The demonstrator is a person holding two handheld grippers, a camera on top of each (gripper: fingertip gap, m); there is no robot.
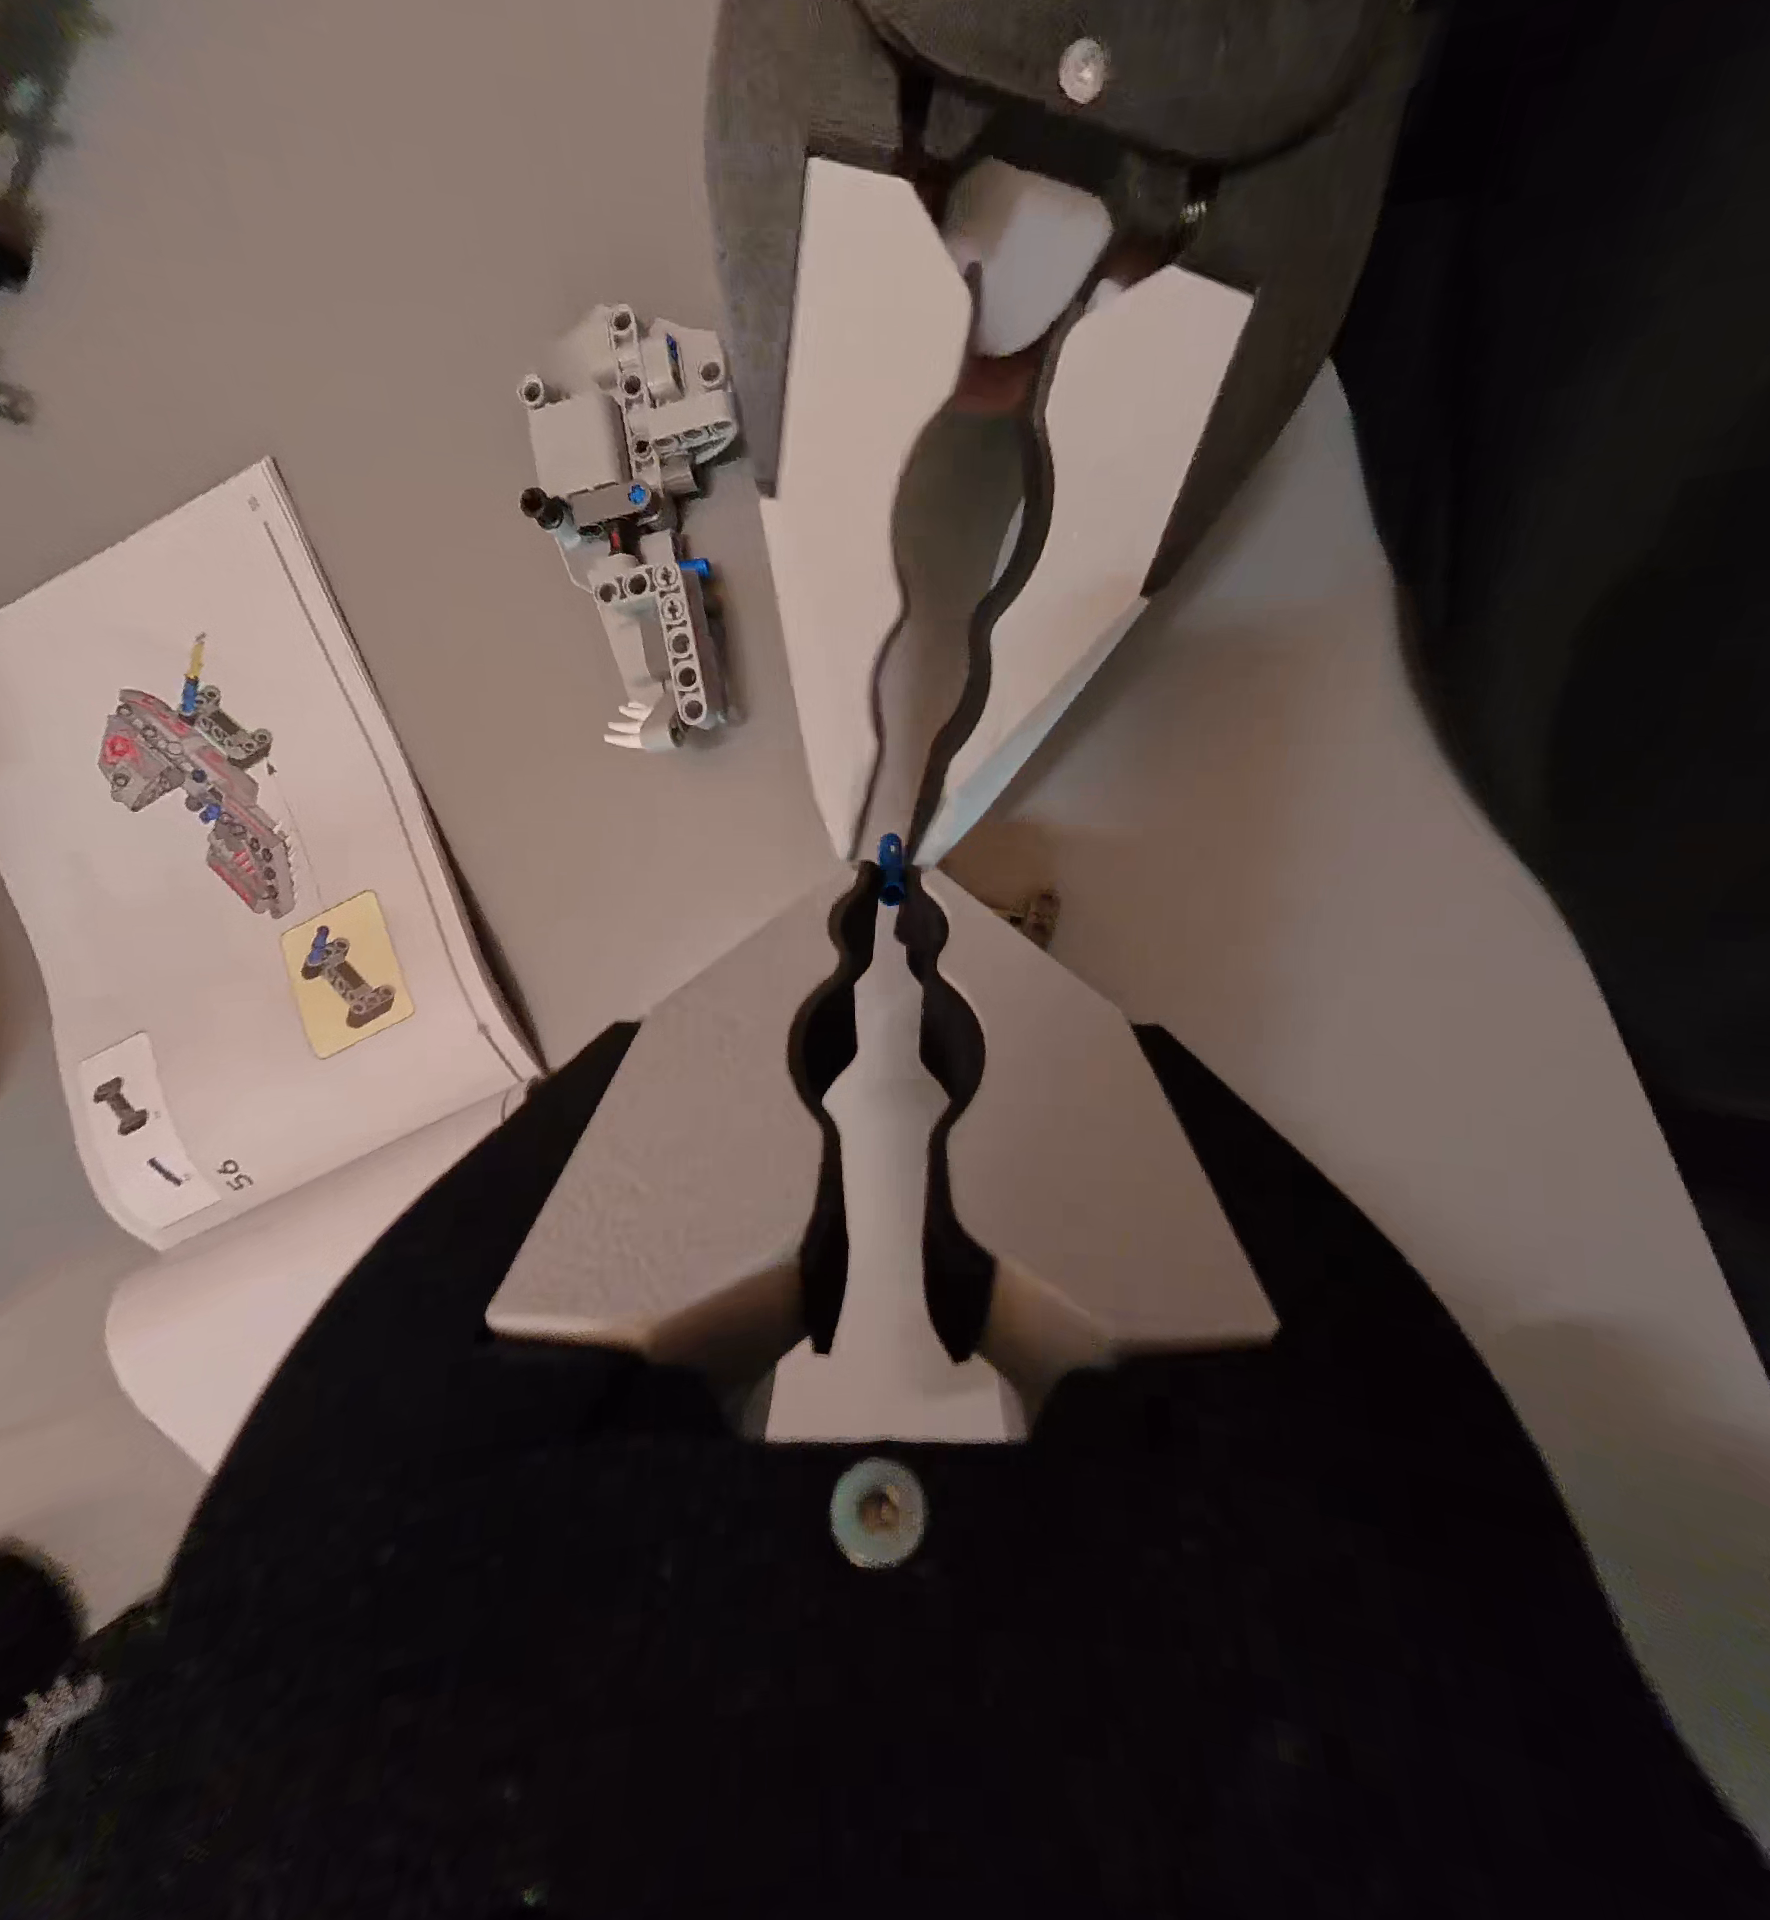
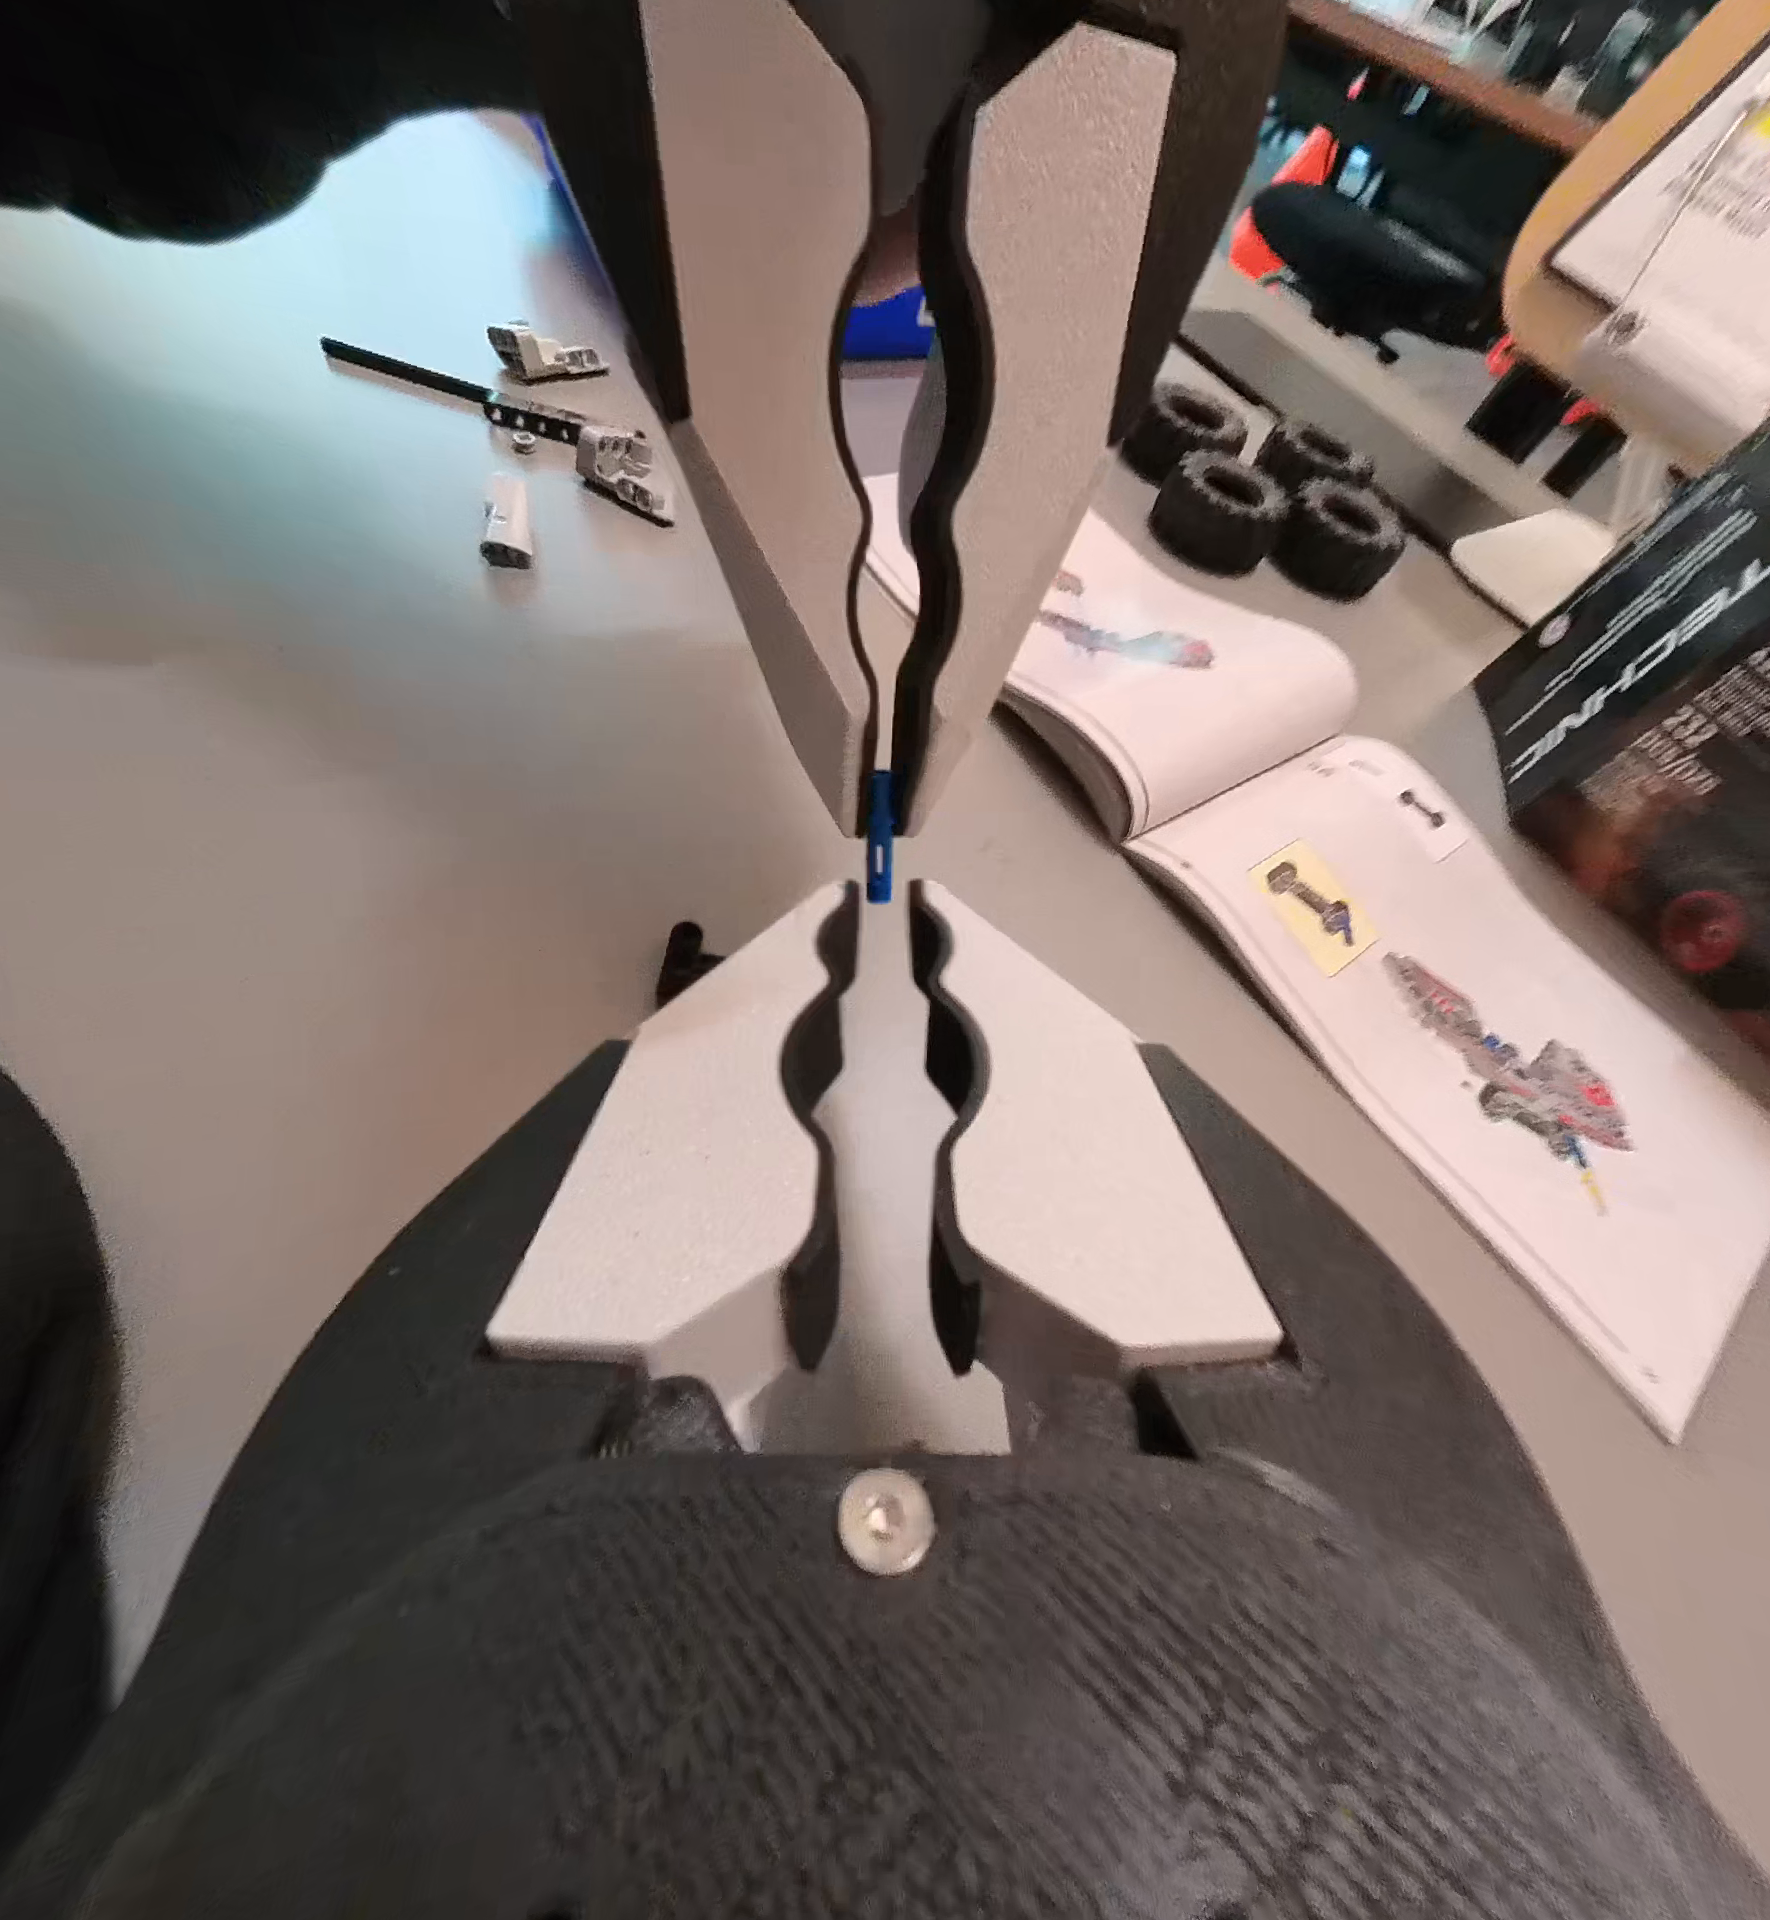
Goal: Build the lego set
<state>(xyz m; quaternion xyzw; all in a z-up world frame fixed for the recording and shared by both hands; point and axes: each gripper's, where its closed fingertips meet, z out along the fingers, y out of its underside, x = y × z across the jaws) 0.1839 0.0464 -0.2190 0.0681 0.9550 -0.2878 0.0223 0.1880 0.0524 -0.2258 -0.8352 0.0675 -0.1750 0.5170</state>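
My left claw (image 1: 891,891) was clenched on the blue pin (image 2: 881,821), holding its upper half, in the air above the bench (image 2: 237,831). My right claw (image 2: 881,891) met it tip to tip, its jaws a little apart, with the free end of the pin just at the gap and not yet gripped. I judged this to be a handover. To do it well, the right claw had to slide further along the pin, close squarely, and only then should the left let go, because so small a pin twists or drops easily. The grey half-built model (image 1: 642,520) and the open instruction booklet (image 1: 206,831) lay below. Toward the far edge lay loose grey parts (image 2: 548,436), four black tyres (image 2: 1265,499) and the set's box (image 2: 1691,779). Nothing stood between the claws.
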